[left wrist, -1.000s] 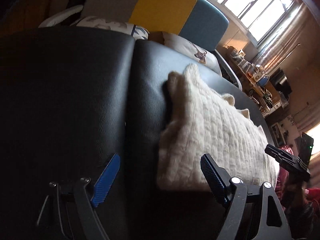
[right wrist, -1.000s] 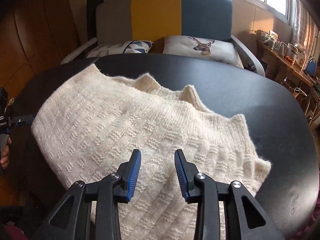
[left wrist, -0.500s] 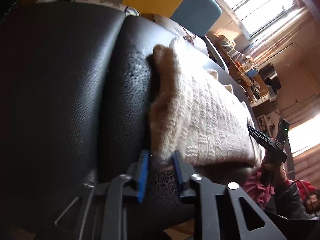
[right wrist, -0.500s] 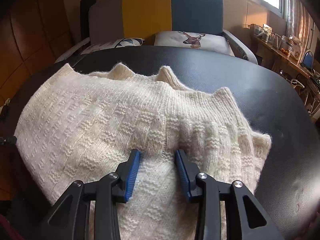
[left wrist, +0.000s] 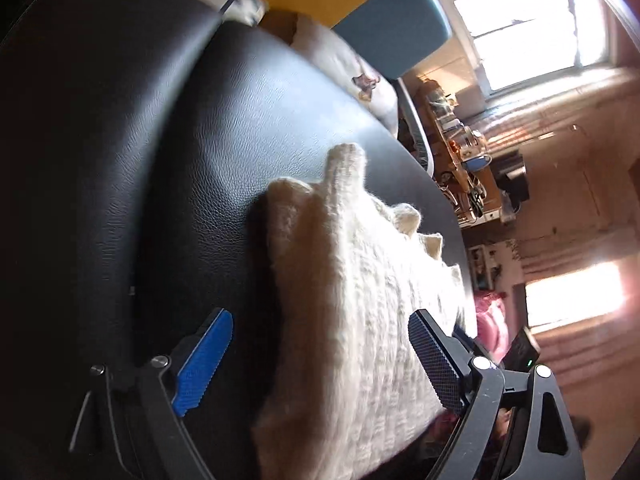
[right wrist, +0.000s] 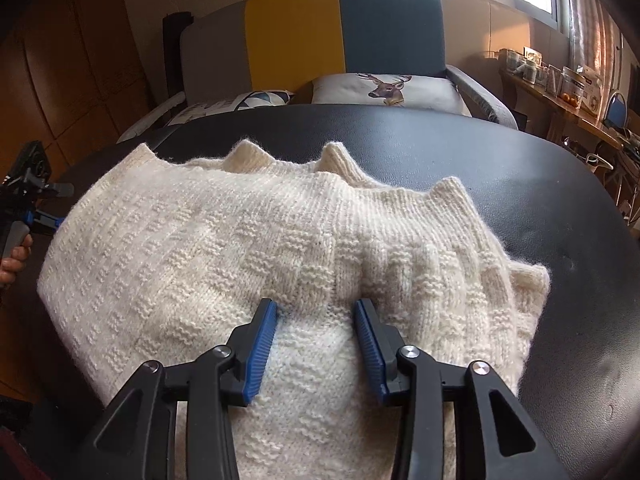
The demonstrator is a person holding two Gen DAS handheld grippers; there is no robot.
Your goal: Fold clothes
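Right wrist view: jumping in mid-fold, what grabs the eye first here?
The cream knit sweater spread over the black padded table fills the middle, with the right gripper open over its near part. Behind stands a grey, yellow and teal sofa with a deer cushion.

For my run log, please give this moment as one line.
task: fold clothes | left gripper: open, beside sweater edge | right gripper: open, over sweater | surface: black table

The left tongs, pinched on the sweater edge before, have spread wide apart.
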